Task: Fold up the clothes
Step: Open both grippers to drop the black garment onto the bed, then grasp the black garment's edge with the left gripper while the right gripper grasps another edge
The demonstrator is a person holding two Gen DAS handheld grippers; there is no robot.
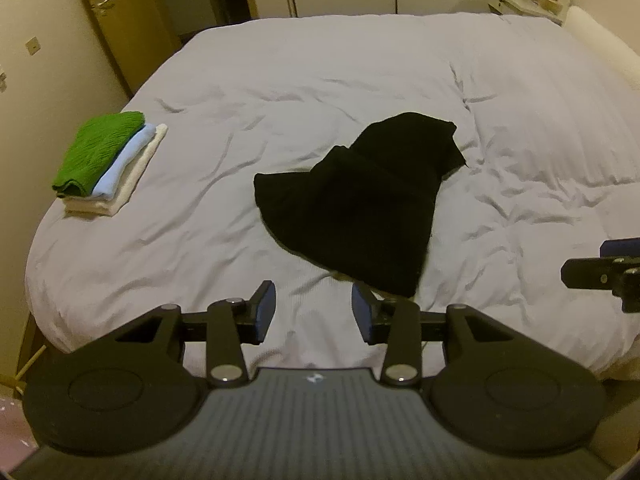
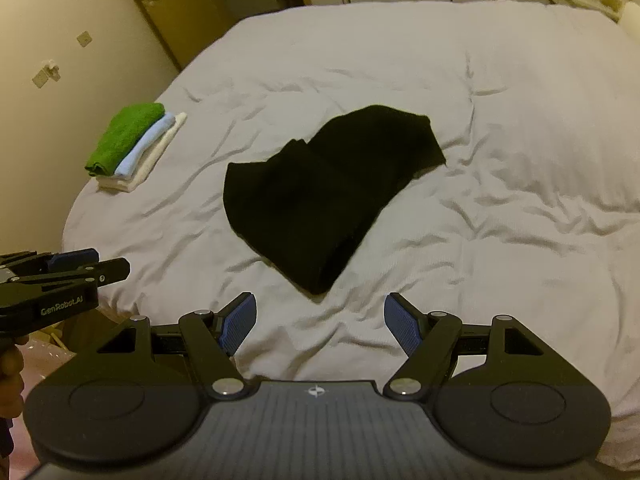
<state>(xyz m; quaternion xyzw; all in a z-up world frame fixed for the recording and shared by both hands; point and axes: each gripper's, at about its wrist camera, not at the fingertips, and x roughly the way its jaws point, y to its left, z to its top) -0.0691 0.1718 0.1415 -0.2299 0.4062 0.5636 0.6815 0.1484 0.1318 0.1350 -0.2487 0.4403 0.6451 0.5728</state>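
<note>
A black garment (image 1: 360,200) lies crumpled in the middle of the bed; it also shows in the right wrist view (image 2: 320,196). My left gripper (image 1: 314,312) is open and empty, held above the bed's near edge just short of the garment's near corner. My right gripper (image 2: 319,320) is open and empty, also a little short of the garment's near corner. The right gripper shows at the right edge of the left wrist view (image 1: 608,272). The left gripper shows at the left edge of the right wrist view (image 2: 80,268).
A stack of folded clothes, green (image 1: 100,152) on light blue on white, sits at the bed's left edge, also in the right wrist view (image 2: 128,136). The bed has a wrinkled pale duvet (image 1: 400,72). A door (image 1: 116,12) and wardrobe stand behind.
</note>
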